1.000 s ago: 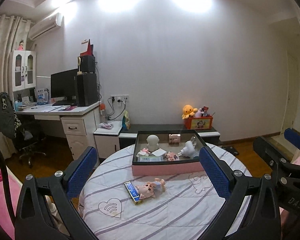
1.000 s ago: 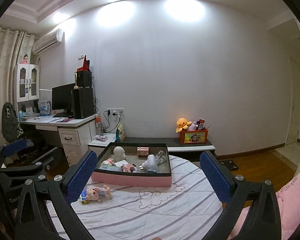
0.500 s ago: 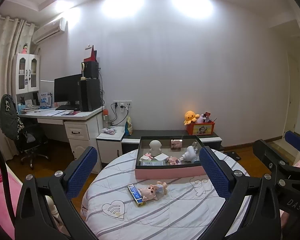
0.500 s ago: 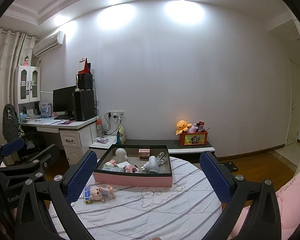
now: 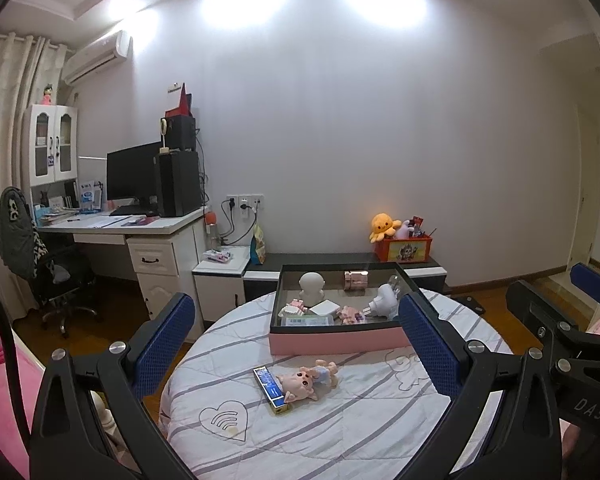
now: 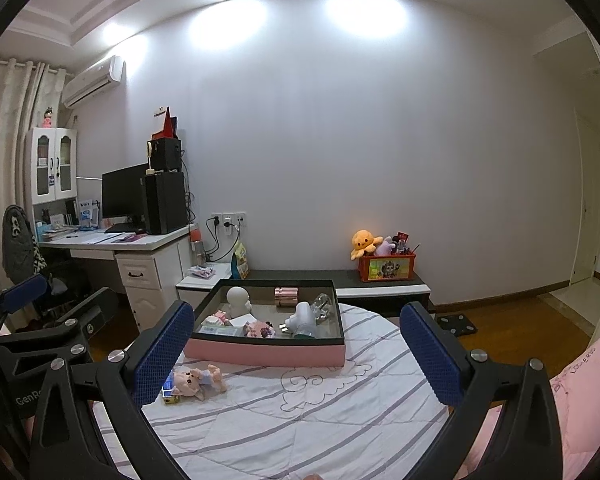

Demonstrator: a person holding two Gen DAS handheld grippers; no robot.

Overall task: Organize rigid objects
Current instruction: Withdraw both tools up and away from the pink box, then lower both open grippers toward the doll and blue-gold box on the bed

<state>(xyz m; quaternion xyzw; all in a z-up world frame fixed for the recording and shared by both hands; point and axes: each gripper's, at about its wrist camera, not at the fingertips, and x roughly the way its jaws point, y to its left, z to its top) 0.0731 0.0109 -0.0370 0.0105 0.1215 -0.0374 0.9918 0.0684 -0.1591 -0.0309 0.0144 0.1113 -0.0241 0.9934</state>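
1. Left wrist view: the left hand-held gripper [image 5: 296, 342] is held above the near edge of the round surface [image 5: 380, 432], jaws spread wide, with nothing between them.
2. Right wrist view: the right hand-held gripper [image 6: 296, 354] is likewise wide open and empty, raised clear of the surface.
3. The pink-sided tray [image 5: 336, 344] stands at the far side of the surface. It already holds several items: a white figurine [image 5: 311, 290], a rose-gold cylinder [image 5: 355, 280], a white plug-shaped device [image 5: 384, 300], a flat white box [image 5: 323, 307] and small pink pieces [image 5: 350, 314].
4. Two items lie outside the tray, just in front of its near wall: a pink pig doll [image 5: 306, 380] lying on its side, and a blue rectangular box [image 5: 271, 390] touching the doll's head.
5. Progress assessment: the task appears largely complete. The doll and the blue box are probably the remaining items to transfer.
6. Neither hand-held gripper is near either item; an approach is required first.
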